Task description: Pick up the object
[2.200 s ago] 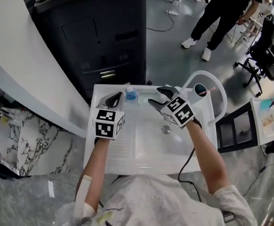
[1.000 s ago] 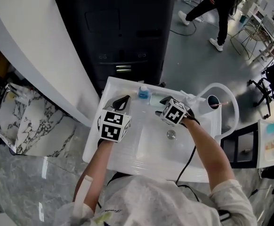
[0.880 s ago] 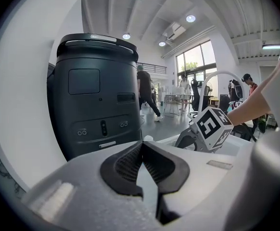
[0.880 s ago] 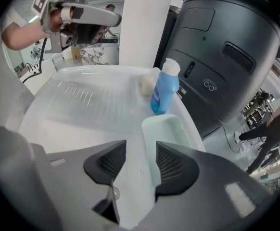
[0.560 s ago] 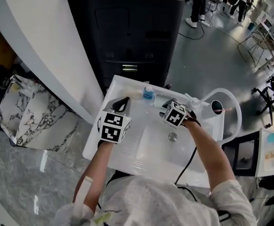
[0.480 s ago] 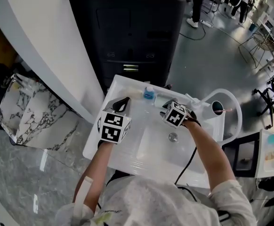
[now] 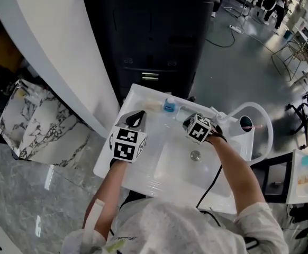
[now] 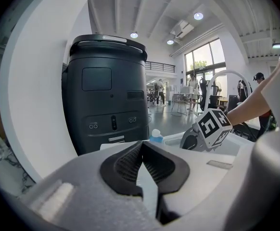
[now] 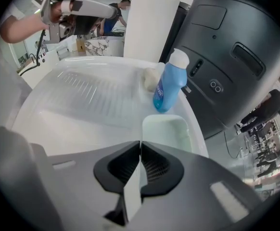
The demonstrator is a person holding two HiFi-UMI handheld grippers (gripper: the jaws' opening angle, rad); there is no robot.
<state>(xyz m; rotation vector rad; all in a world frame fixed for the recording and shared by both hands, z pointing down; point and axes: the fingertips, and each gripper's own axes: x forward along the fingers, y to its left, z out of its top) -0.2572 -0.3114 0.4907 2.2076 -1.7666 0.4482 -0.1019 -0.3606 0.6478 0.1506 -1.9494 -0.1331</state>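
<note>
Fingers point(image 8: 123, 165), left gripper point(image 8: 142, 144): together; head view unclear.

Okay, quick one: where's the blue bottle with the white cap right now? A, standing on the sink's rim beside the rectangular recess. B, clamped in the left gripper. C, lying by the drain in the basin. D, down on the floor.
A: the blue bottle stands on the sink's rim right beside the rectangular recess, well away from the drain.
</note>
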